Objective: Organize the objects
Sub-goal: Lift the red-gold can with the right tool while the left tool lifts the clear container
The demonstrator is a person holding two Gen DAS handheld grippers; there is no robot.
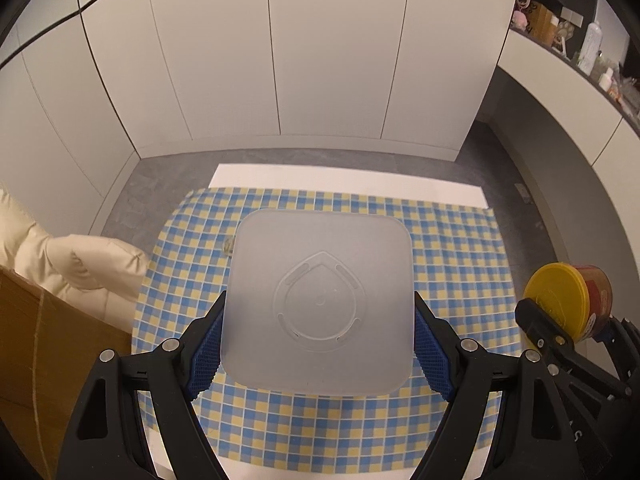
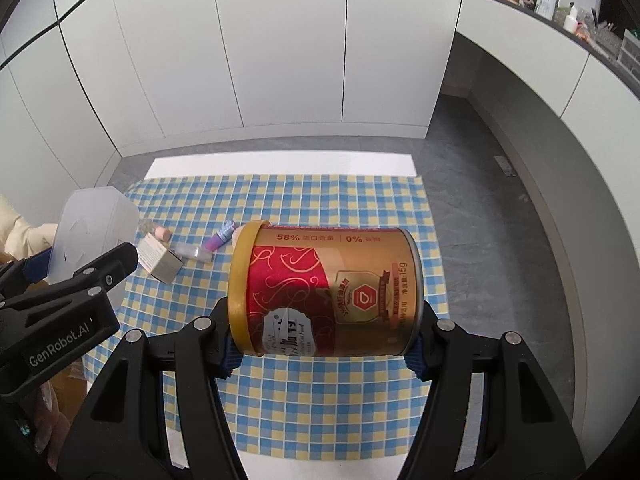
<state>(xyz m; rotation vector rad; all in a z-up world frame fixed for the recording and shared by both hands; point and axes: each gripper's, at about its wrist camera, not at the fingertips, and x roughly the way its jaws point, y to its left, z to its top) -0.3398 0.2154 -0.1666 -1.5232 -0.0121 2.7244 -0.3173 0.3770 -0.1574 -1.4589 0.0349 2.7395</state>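
Left gripper: jaws pinching a frosted, translucent square container with rounded corners and a teardrop emblem moulded in its face, held above the checked cloth; right gripper: jaws clamped on the ends of a gold-and-red can with a yellow lid, lying sideways in the grip, clear of the cloth. Can label reads "58%", "0%", "15g" and "Cat Food"; "GenRobot.AI" is printed on the left gripper's body. Blue-yellow checked cloth over a white worktop carrying a small box and little tubes, grey floor, white cabinet doors behind.
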